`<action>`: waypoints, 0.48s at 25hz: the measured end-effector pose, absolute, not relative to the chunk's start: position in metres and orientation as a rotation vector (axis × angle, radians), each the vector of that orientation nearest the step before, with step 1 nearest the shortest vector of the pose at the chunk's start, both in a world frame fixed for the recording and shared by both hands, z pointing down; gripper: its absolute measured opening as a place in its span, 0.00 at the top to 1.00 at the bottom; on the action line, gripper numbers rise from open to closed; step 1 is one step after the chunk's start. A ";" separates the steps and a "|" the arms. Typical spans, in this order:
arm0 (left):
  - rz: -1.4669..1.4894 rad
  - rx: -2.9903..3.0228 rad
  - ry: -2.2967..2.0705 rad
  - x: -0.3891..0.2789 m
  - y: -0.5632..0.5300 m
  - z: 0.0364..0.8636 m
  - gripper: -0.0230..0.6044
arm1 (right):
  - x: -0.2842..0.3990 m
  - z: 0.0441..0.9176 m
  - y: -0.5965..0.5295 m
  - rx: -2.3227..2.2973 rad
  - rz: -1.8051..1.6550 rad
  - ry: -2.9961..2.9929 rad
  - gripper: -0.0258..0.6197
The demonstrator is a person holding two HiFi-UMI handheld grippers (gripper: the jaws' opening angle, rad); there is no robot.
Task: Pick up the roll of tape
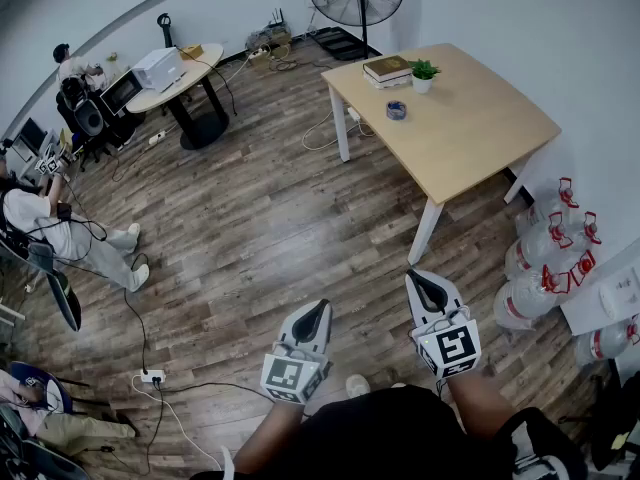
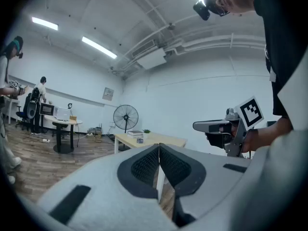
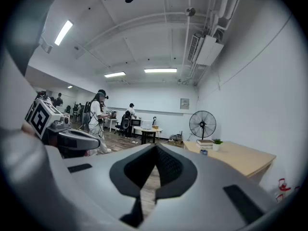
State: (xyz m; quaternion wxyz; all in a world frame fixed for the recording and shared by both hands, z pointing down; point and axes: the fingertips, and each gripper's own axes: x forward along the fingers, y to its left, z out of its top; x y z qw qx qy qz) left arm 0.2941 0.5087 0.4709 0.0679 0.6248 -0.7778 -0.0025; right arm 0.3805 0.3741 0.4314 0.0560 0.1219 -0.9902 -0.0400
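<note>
Well ahead, roll of tape [image 1: 396, 110] on table [image 1: 480, 118], far from right tool [image 1: 428, 286]

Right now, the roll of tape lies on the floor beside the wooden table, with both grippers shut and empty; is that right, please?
Not quite: the head view shows the roll of tape on the wooden table, near the potted plant. The left gripper and right gripper are indeed shut and empty.

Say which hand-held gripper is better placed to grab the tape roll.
Right, probably. The tape roll sits on the table far ahead, more in line with the right hand-held gripper than the left hand-held gripper. Both are shut and empty.
</note>
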 end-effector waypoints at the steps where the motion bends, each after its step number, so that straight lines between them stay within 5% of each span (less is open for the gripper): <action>1: -0.007 1.882 -2.345 0.292 0.508 0.470 0.95 | 0.379 0.431 0.373 0.371 -0.117 -3.003 0.97; 12: -0.003 1.906 -2.356 0.276 0.503 0.464 0.95 | 0.370 0.418 0.370 0.368 -0.122 -3.049 0.97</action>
